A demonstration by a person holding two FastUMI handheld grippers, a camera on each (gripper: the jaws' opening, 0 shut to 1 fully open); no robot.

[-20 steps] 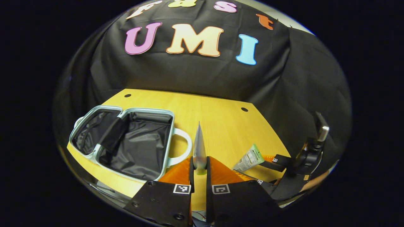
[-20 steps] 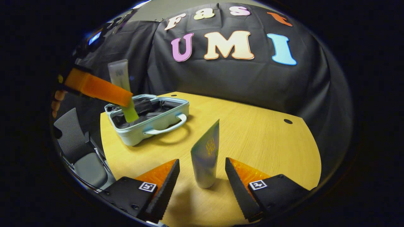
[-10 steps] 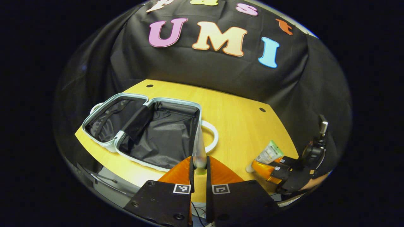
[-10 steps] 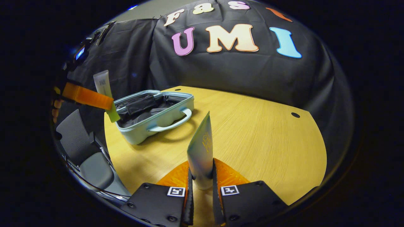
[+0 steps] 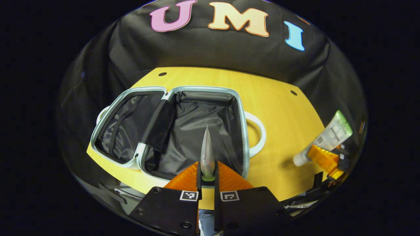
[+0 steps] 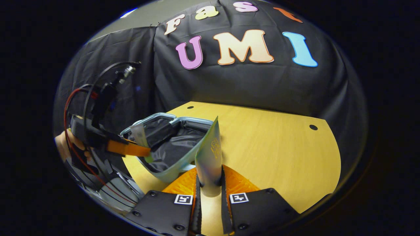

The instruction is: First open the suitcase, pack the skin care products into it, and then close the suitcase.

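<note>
Lying open on the yellow table [image 5: 282, 111], the suitcase [image 5: 241, 131] shows its dark lining. Above its right half, the left gripper [image 5: 207, 170] has its jaws closed on a translucent tube [image 5: 207, 154]. Beside the case, the right gripper [image 6: 210, 183] likewise pinches an iridescent tube [image 6: 210, 154], tip upward.
</note>
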